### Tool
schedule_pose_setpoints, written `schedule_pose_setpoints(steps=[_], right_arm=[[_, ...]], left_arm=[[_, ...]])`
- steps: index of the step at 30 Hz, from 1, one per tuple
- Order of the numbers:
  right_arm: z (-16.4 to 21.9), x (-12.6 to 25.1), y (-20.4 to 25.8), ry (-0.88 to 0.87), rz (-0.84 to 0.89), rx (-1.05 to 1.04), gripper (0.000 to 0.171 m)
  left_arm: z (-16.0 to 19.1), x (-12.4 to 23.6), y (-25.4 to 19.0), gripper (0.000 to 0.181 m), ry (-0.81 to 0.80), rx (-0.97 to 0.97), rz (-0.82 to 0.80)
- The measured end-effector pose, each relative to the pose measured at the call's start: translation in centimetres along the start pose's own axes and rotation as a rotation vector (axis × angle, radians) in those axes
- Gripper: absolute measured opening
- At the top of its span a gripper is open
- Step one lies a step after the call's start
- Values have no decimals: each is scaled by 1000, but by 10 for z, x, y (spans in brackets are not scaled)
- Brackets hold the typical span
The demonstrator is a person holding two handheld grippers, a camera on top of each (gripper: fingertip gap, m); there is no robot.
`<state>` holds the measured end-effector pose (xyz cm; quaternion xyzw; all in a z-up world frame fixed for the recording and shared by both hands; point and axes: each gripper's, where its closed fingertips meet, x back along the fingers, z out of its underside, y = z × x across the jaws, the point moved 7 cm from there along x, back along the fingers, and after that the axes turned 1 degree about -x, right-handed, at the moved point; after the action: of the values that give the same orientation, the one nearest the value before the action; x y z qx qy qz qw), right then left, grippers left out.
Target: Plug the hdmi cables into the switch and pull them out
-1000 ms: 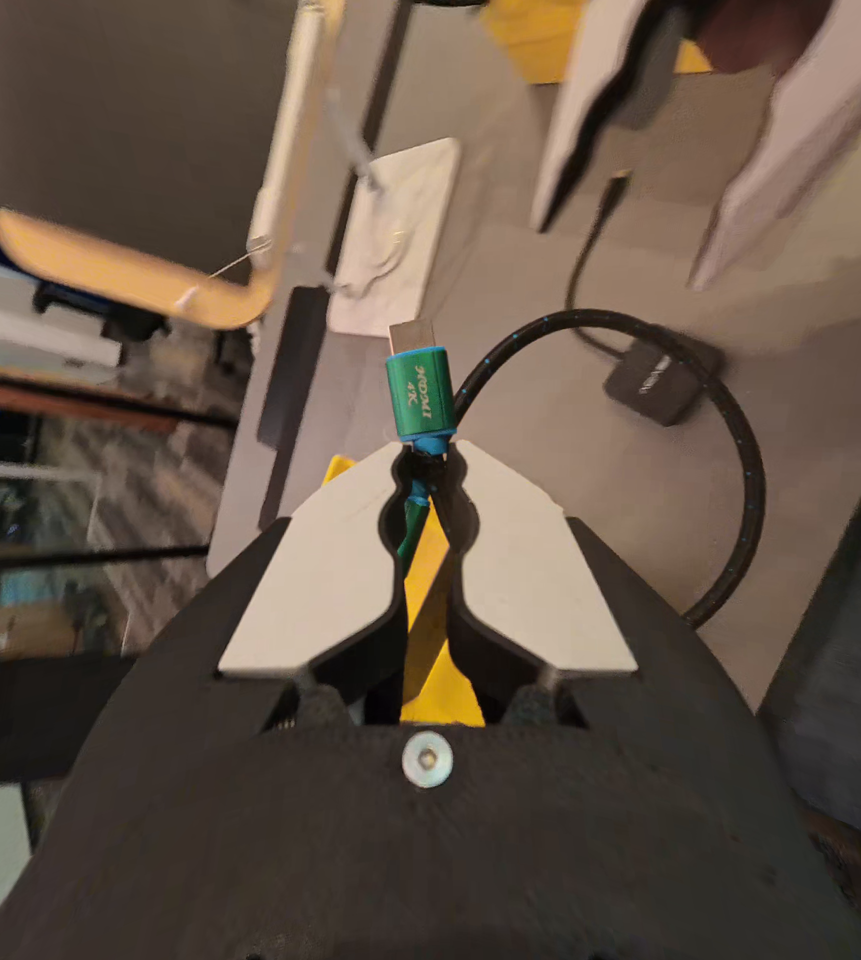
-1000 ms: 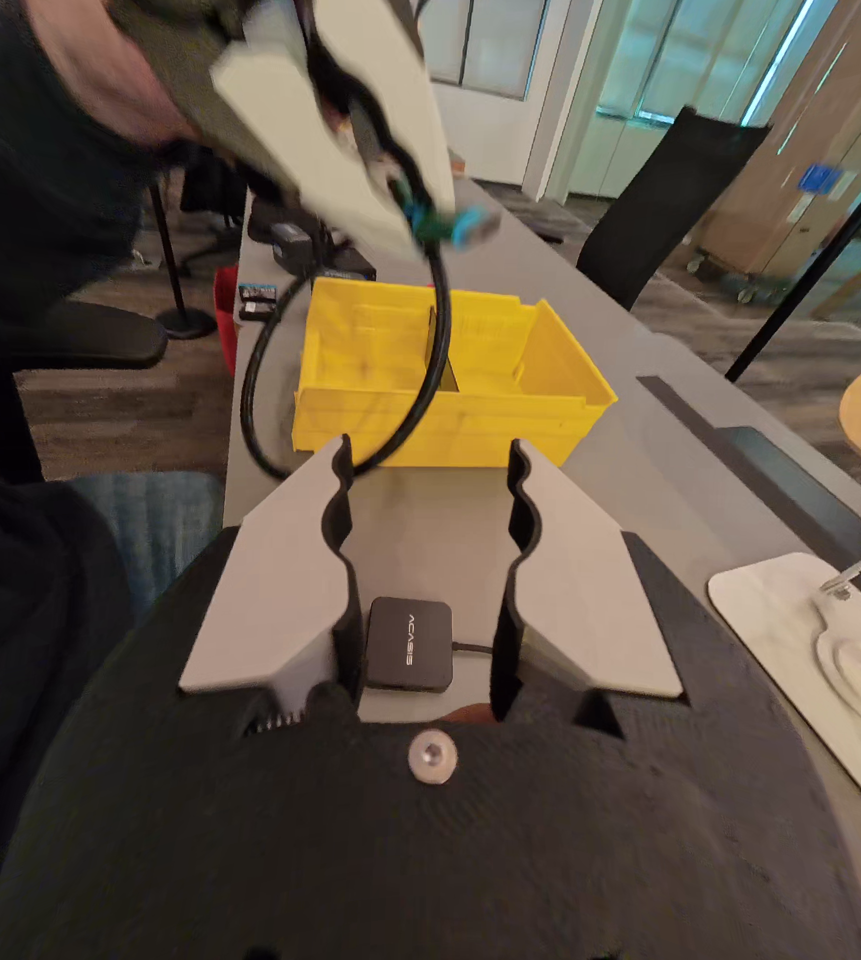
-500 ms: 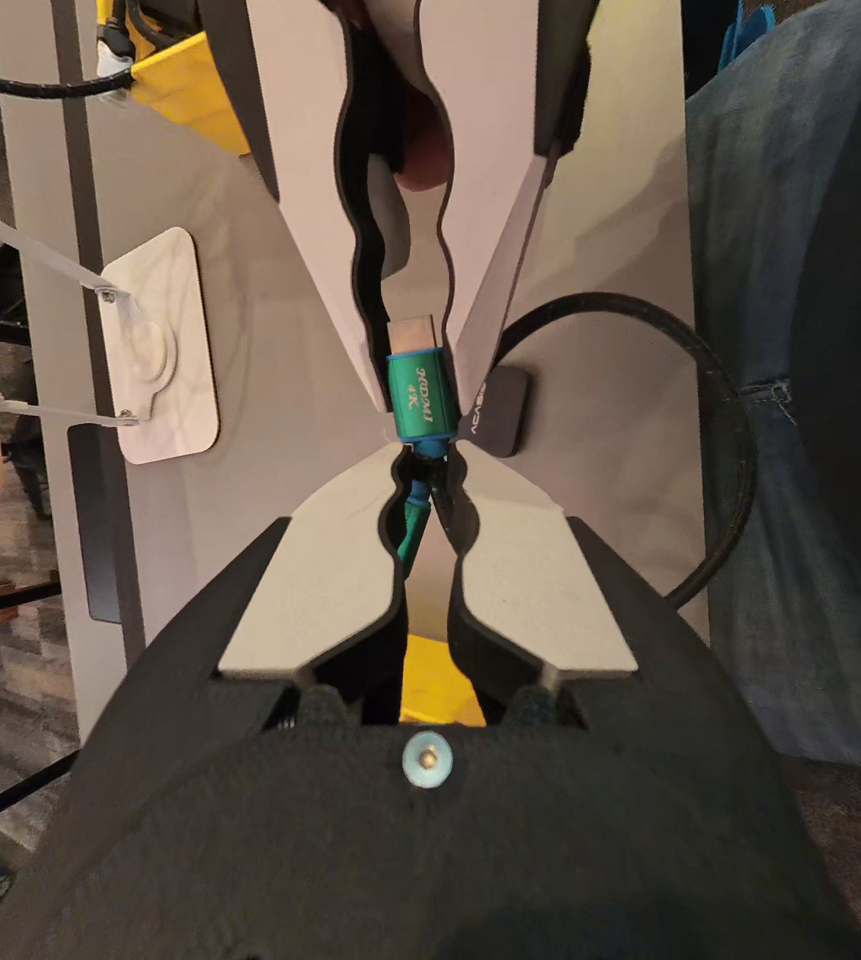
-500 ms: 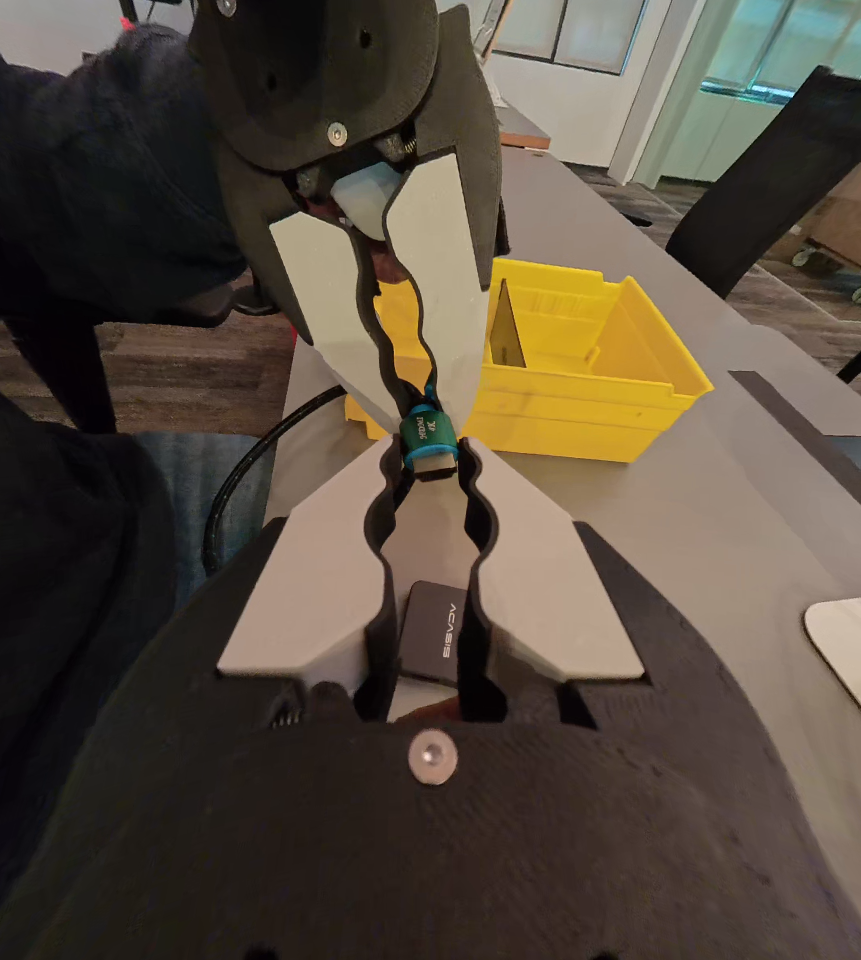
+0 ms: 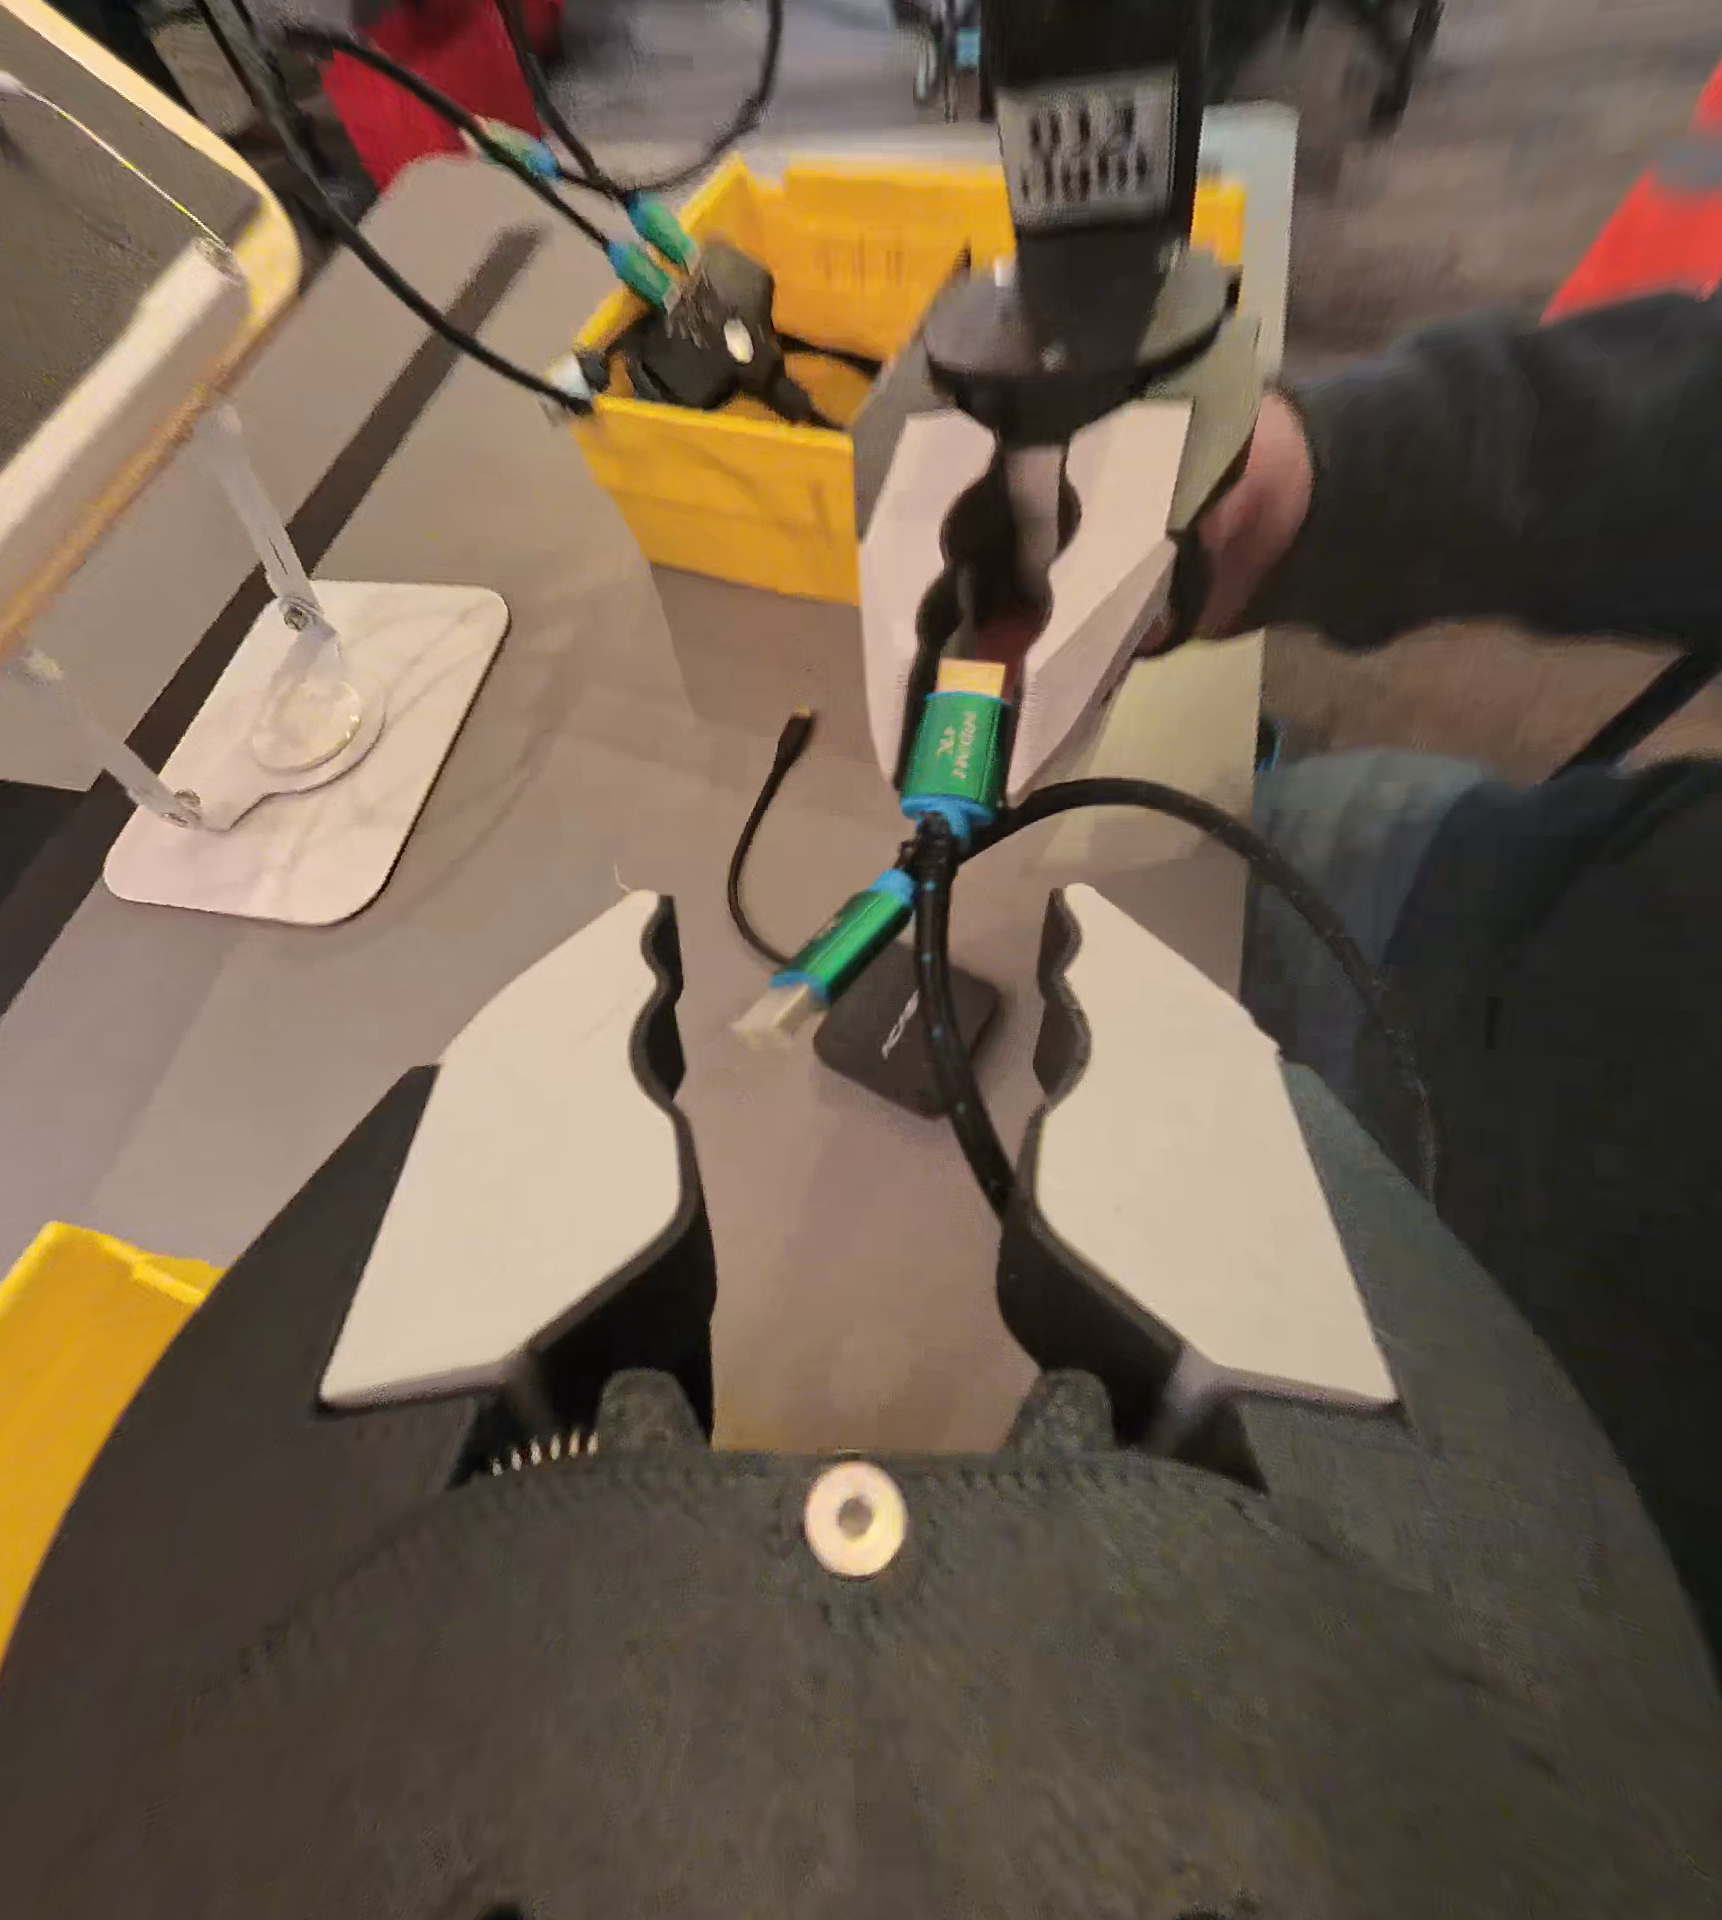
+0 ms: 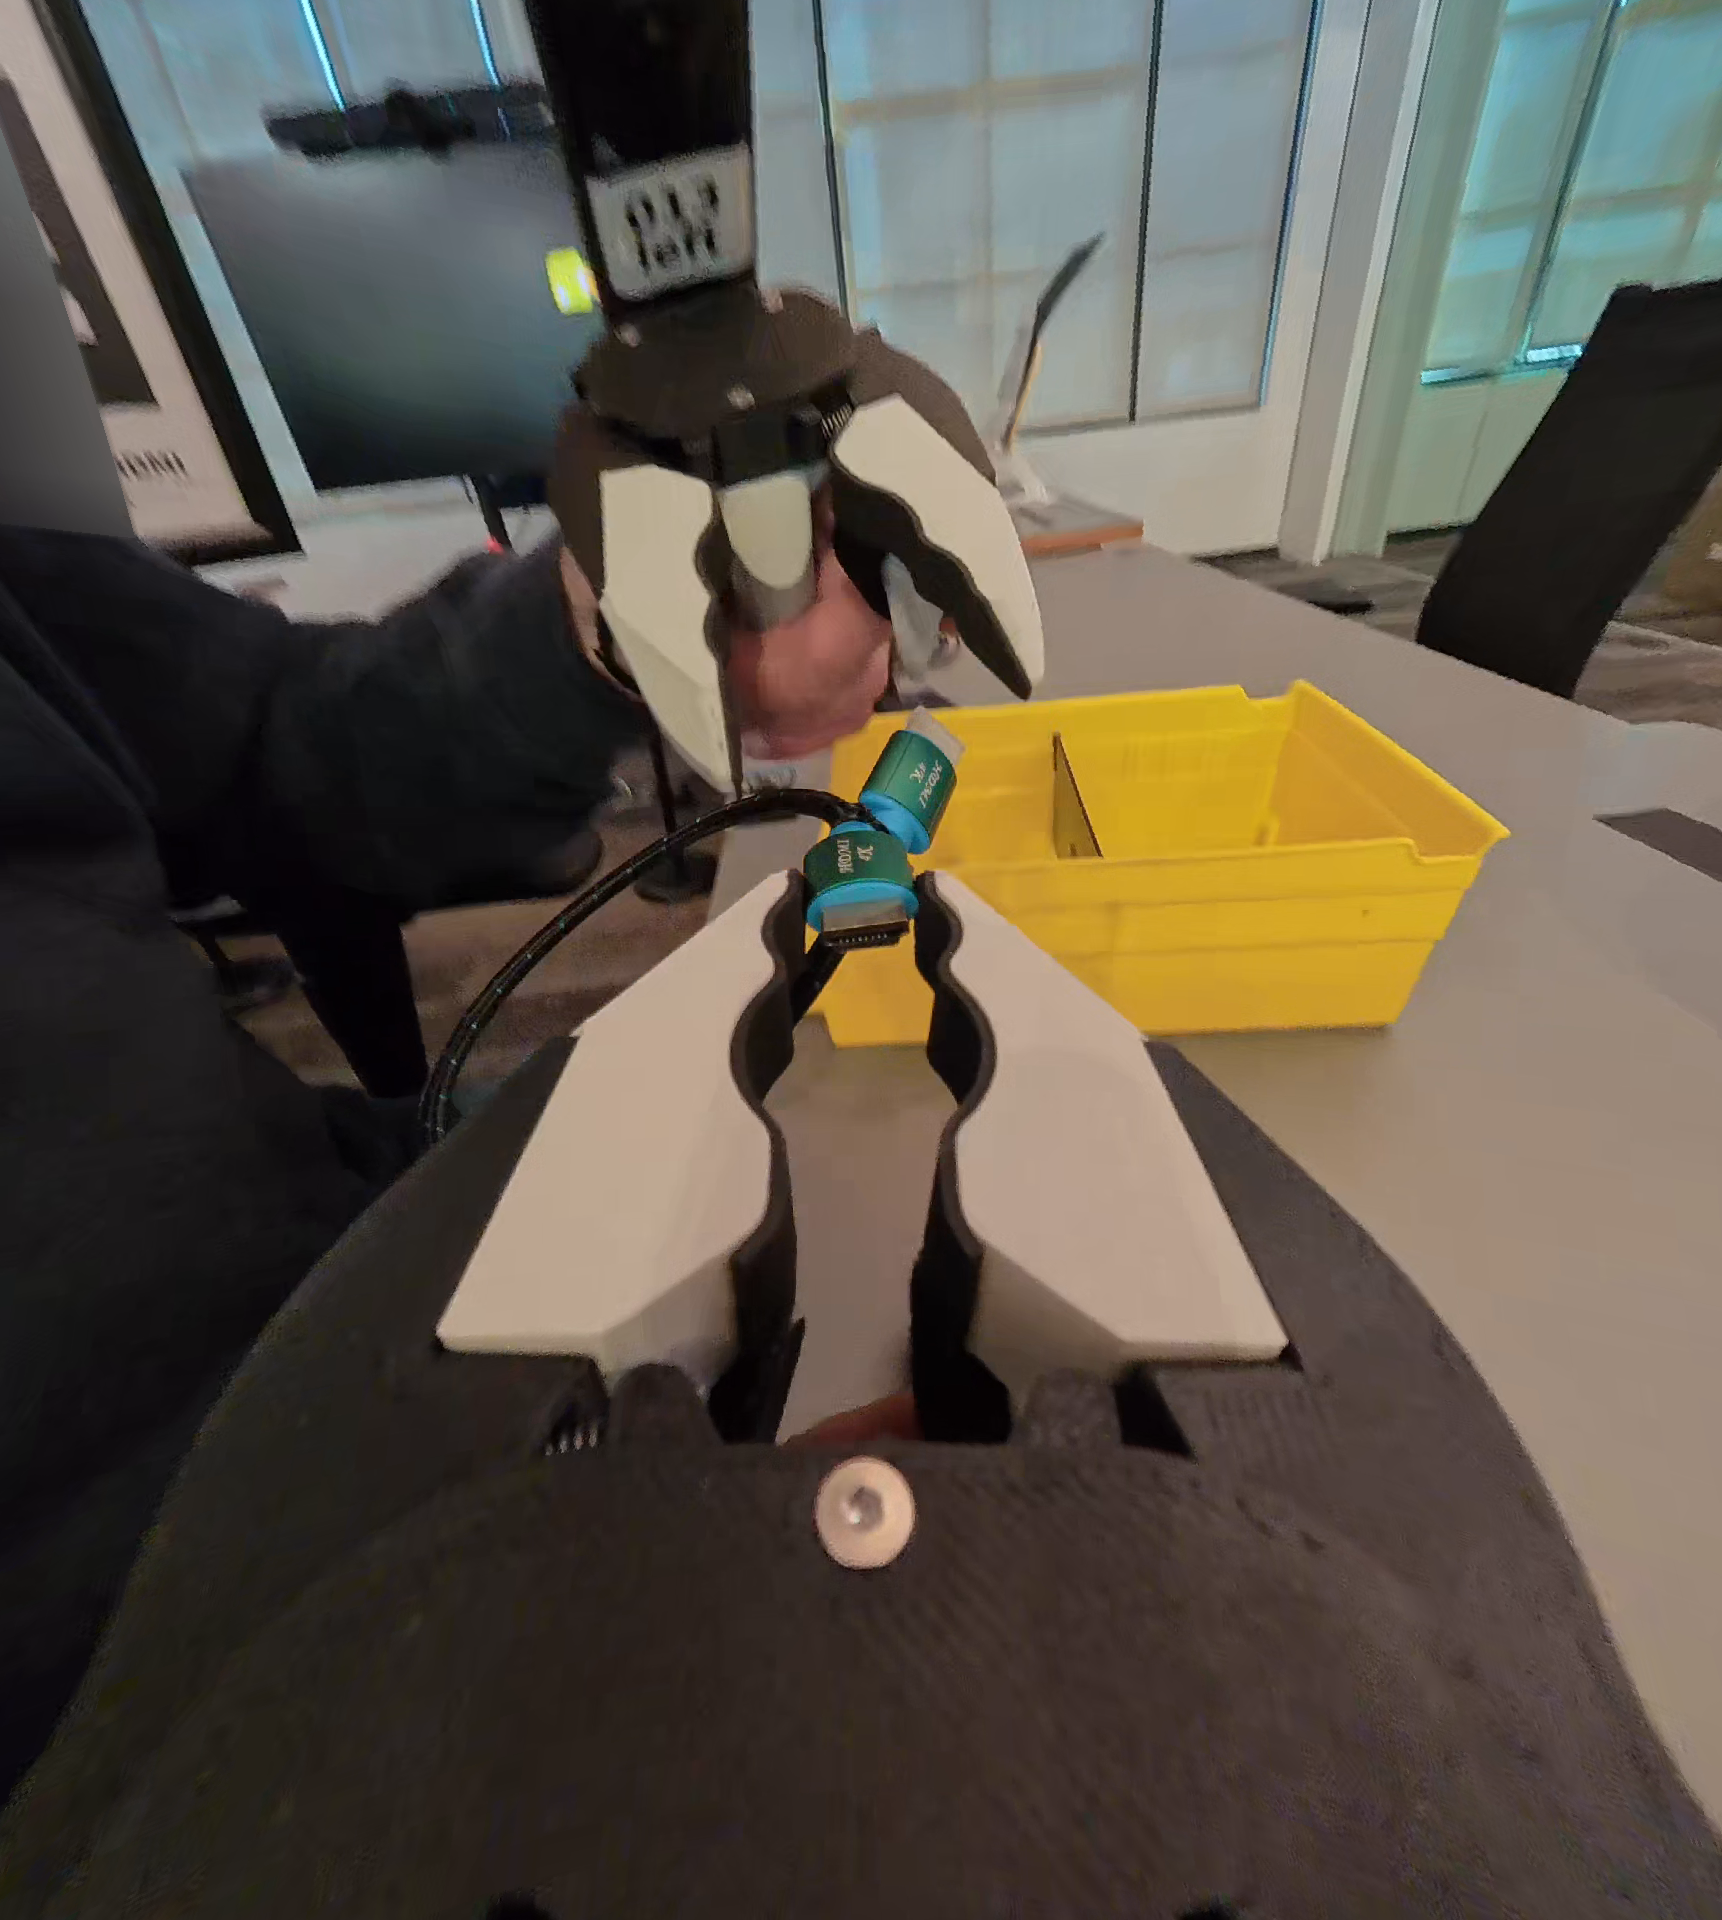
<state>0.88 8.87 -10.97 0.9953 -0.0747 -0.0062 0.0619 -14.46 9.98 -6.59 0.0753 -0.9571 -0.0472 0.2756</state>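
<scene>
- Right tool pinches one green HDMI plug by its tips, above the surface.
- Left tool gapes wide, holding nothing.
- Switch lies flat below; the cable's other plug dangles over it.
- Insertion not begun, I'd say: next, brace the switch and line the plug up with a port.

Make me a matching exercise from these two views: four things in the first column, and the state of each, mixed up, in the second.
Things
1. left gripper
2. right gripper
3. black switch
4. far yellow bin

States
A. lies flat on the grey table, no plug in it
B. holds a black box and cables
C. open, holding nothing
D. shut on a green plug

Pairs: 1-C, 2-D, 3-A, 4-B
</scene>
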Motion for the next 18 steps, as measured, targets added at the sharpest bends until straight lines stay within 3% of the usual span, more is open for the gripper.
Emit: schedule_pose_setpoints(steps=[3, 7, 9, 12, 18], right_arm=[[-12, 3, 3, -121, -52, -45, 19], [-28, 11, 5, -287, -104, -107, 18], [-35, 15, 7, -347, -122, -118, 18], [-37, 14, 6, -360, -125, -133, 19], [-24, -4, 9, -283, -152, -158, 18]], left_arm=[[2, 20, 9, 66, -166, 132, 76], [18, 46, 31, 46, -470, 381, 152], [29, 43, 34, 39, -473, 419, 137], [27, 23, 19, 51, -391, 348, 132], [13, -25, -11, 77, -425, 317, 128]])
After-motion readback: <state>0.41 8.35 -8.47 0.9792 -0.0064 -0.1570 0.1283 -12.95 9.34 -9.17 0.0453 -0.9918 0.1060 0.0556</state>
